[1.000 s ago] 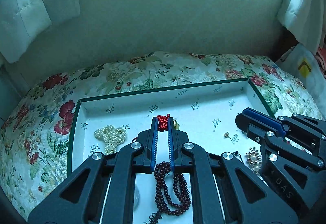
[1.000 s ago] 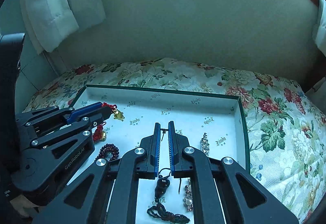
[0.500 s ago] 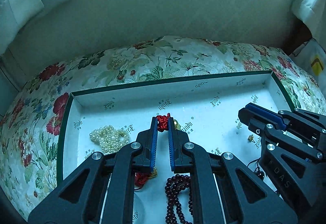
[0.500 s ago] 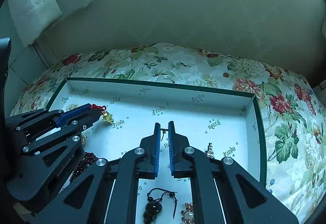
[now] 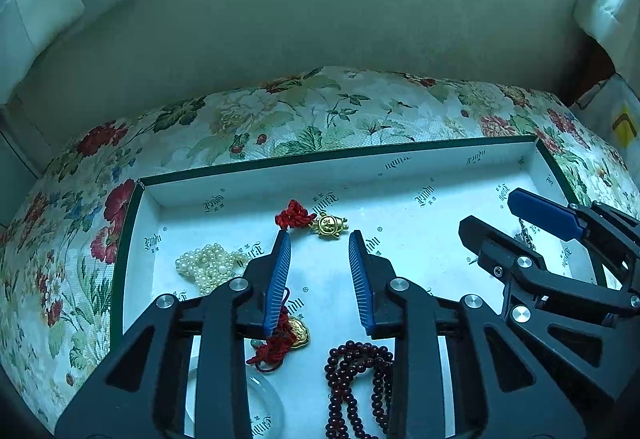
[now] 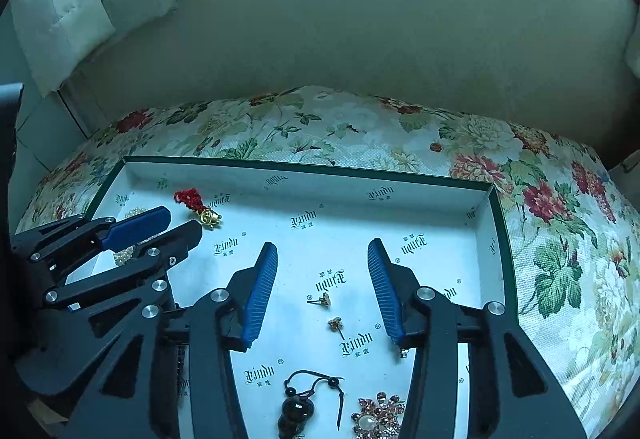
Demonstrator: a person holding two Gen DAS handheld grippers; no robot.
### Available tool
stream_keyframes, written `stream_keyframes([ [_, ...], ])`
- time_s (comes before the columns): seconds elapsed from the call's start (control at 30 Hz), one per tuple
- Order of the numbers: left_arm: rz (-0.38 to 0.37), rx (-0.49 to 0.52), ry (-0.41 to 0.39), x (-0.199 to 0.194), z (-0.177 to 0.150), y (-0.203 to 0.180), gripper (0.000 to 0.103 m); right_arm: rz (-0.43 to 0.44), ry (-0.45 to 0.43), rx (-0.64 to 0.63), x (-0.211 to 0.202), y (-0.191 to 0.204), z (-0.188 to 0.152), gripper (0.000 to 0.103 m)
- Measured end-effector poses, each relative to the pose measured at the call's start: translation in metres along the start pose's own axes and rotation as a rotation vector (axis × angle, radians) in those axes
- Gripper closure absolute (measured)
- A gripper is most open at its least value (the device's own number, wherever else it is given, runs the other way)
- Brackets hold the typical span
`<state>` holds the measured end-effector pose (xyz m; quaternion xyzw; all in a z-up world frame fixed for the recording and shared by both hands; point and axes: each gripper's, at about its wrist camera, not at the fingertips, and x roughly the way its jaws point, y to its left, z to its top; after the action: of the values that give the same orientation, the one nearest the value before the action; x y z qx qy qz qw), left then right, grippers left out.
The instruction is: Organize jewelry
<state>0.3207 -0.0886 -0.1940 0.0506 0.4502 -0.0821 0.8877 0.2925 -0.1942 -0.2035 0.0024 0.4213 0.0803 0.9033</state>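
Opening both sets of fingers, I hover over the white tray (image 5: 152, 223) that sits on the floral cushion (image 5: 320, 111). My left gripper (image 5: 318, 239) has its jaws spreading, with nothing pressed between the blue pads; just past its fingertips lies the red-knotted gold charm (image 5: 316, 221), flat on the tray floor and free of my grip. A pearl strand (image 5: 206, 265) is heaped to the left of my left fingers, a second red cord with a gold pendant (image 5: 288, 337) shows under the left pad, and the dark red bead string (image 5: 356, 379) lies below, between the gripper's arms. A clear bangle (image 5: 268, 399) peeks out at the bottom.

My right gripper (image 6: 322, 251) is also parting, jaws wide and bare. On the tray floor between its fingers rest two small stud earrings (image 6: 322, 300), one nearer me than the other, touching neither pad. Closer to me lie a black bead pendant on a cord (image 6: 298, 405) and a pearl-centred brooch (image 6: 376, 417). From this side the gold charm sits near the tray's far left corner, just beyond my other gripper's tips.
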Motion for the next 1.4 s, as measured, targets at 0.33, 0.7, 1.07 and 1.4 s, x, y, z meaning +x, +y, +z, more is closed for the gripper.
stream_keyframes([
  [0.33, 0.012, -0.007, -0.042, -0.022, -0.006, 0.001, 0.057, -0.010, -0.025, 0.026, -0.015, 0.001, -0.008, 0.056],
  [0.7, 0.022, -0.022, -0.065, -0.073, -0.042, 0.002, 0.043, -0.016, -0.045, 0.083, -0.059, 0.002, -0.039, 0.055],
  [1.07, 0.045, -0.040, -0.084, -0.139, -0.094, 0.008, 0.037, -0.058, -0.041, 0.071, -0.107, 0.017, -0.091, 0.050],
  [1.4, 0.044, -0.078, -0.165, -0.217, -0.120, 0.012, 0.028, -0.057, -0.149, 0.043, -0.185, 0.035, -0.104, 0.049],
])
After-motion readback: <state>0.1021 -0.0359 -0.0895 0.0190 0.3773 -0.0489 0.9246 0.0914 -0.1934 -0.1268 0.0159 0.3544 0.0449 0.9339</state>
